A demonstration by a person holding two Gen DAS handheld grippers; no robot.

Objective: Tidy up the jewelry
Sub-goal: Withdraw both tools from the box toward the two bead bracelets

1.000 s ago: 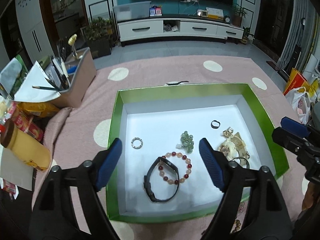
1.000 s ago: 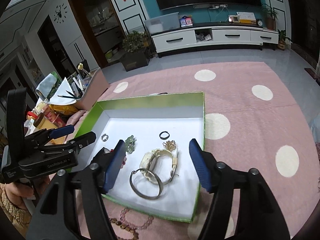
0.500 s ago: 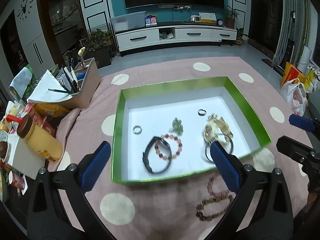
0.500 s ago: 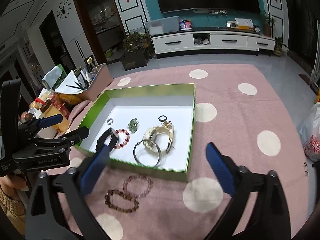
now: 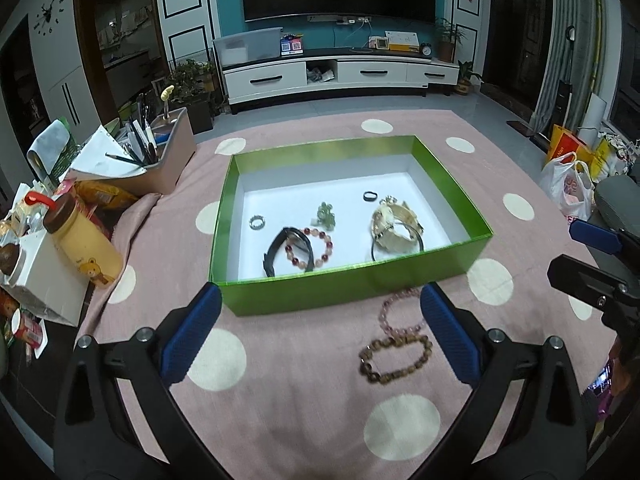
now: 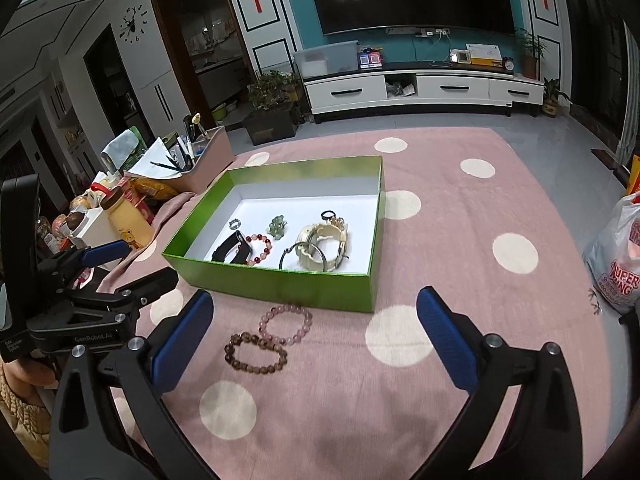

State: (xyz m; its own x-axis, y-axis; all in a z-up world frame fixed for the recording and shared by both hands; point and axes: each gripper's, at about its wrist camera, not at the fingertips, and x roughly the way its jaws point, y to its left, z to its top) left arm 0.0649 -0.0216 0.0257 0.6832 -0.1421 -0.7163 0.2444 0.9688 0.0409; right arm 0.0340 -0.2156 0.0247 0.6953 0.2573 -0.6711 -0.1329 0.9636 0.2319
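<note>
A green box (image 5: pixel 304 294) with a white floor sits on a pink tablecloth (image 5: pixel 296 392) dotted with cream circles. Inside it, from left to right, lie a small silver ring (image 5: pixel 257 222), a black band (image 5: pixel 280 254) overlapped by a red-and-pink bead bracelet (image 5: pixel 326 249), a green stone charm (image 5: pixel 325 216), a small black ring (image 5: pixel 370 196), and a cream watch (image 5: pixel 394 226) with a thin dark bangle (image 5: pixel 416 236) resting against it.

Outside the box, just beside its near wall, two more bracelets lie on the cloth: a pink bead bracelet (image 6: pixel 286 325) and a brown bead bracelet (image 6: pixel 256 354), touching each other where their loops meet.

The left gripper (image 5: pixel 320 338) hovers over the cloth near the box's front, jaws spread wide with nothing between them; in its own view the right finger covers part of the pink bracelet. The right gripper (image 6: pixel 316 336) is also wide apart and empty, the two loose bracelets lying between its fingers and the box.

To the left of the box the table edge is crowded: a yellow bottle (image 5: pixel 82 246) with a brown cap, a white carton (image 5: pixel 48 280), snack packets, and a tan organiser (image 5: pixel 168 160) holding pens and papers. A white plastic bag (image 6: pixel 618 264) sits at the far right. Beyond the table stand a white TV cabinet (image 5: pixel 340 76) and a dark screen.
</note>
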